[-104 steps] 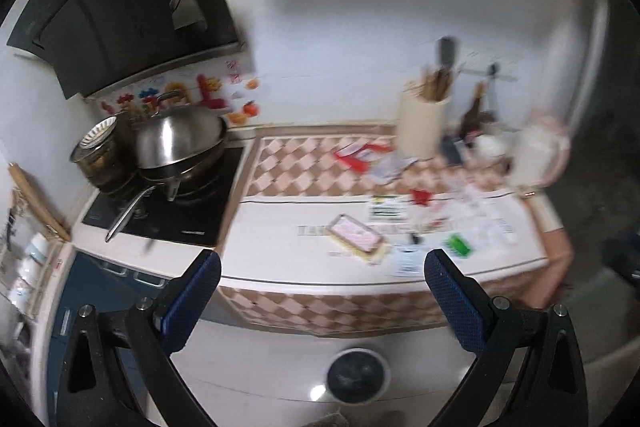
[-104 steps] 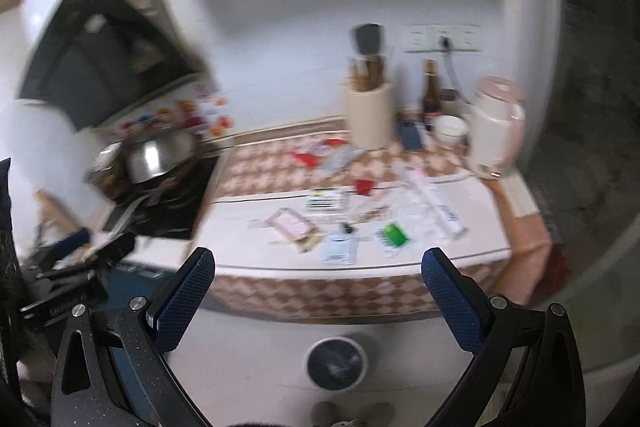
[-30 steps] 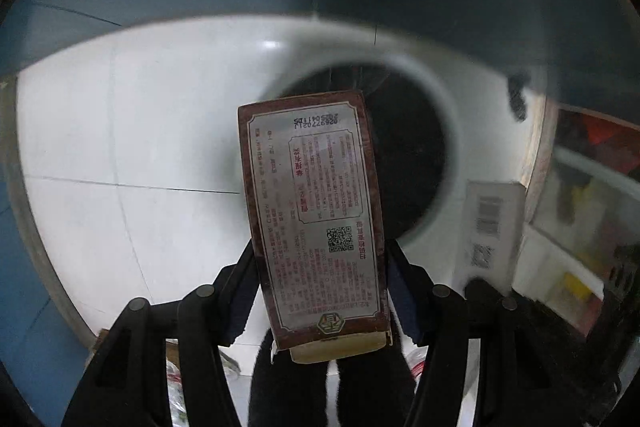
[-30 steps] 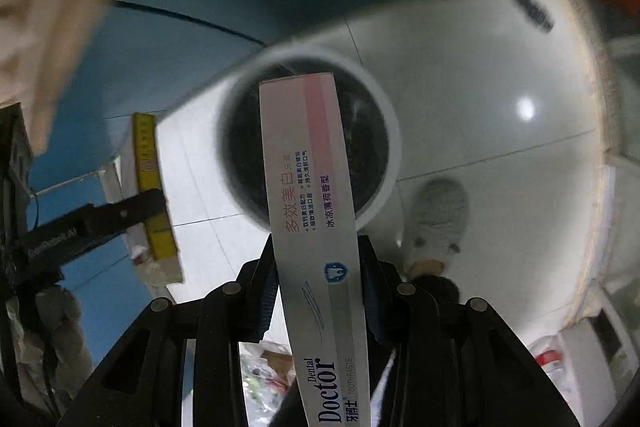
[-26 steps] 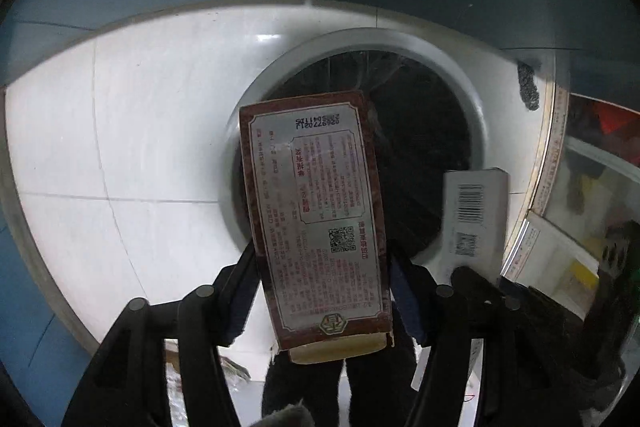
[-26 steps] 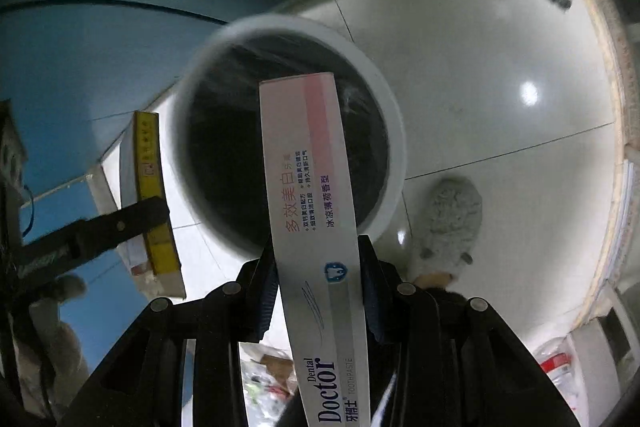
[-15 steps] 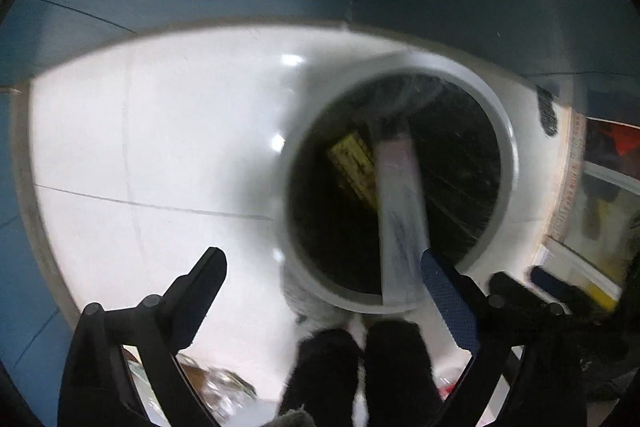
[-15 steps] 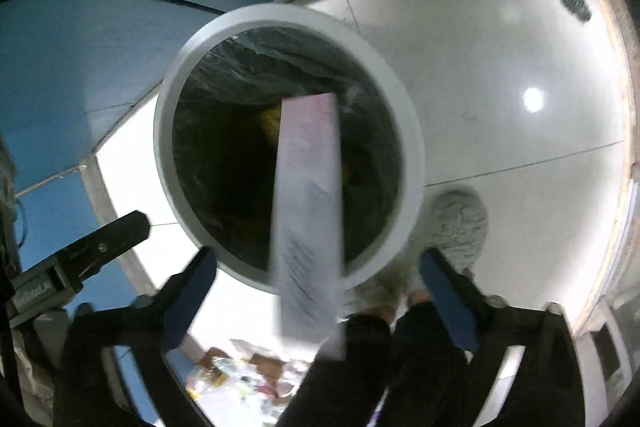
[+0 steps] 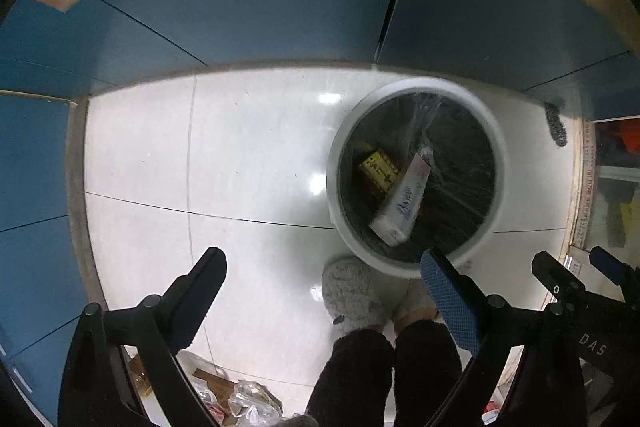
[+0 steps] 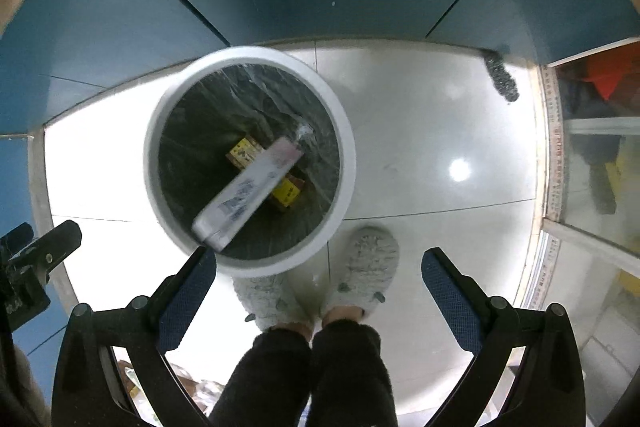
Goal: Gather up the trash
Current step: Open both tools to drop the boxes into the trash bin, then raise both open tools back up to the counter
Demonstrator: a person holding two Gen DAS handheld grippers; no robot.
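Above the bin (image 10: 248, 259), both tools hang with their jaws spread wide and nothing between them: the left tool (image 9: 324, 291) points at the floor (image 9: 240, 163) just beside the bin's near rim, and the right tool (image 10: 320, 287) looks down over the person's slippers (image 10: 368, 263), with the bin up and to its left. Inside the bin, on the dark liner (image 10: 192, 147), lie two pieces of trash: a long white carton (image 10: 248, 195) that leans from the bottom up against the bin's near wall, and a yellow box (image 10: 244, 153) lying under it on the bottom. Both are fully within the rim, so this drop looks done.

The step in hand, as I judge it, is to pull away from the bin and go for more trash. To do it well:

- Lift both tools straight up from the bin first, so no finger catches the rim or drags the liner out.
- Keep the jaws spread on the way, ready for the next piece.
- Mind the slippers, which touch the bin's near side; a careless step could tip it.
- The carton's top end sits near the rim, so later pieces are better dropped on the bin's far side, where the liner is bare.

Some crumpled wrappers (image 9: 248, 403) lie on the floor below the left tool, well apart from the bin; whether they count as trash to collect I cannot tell.
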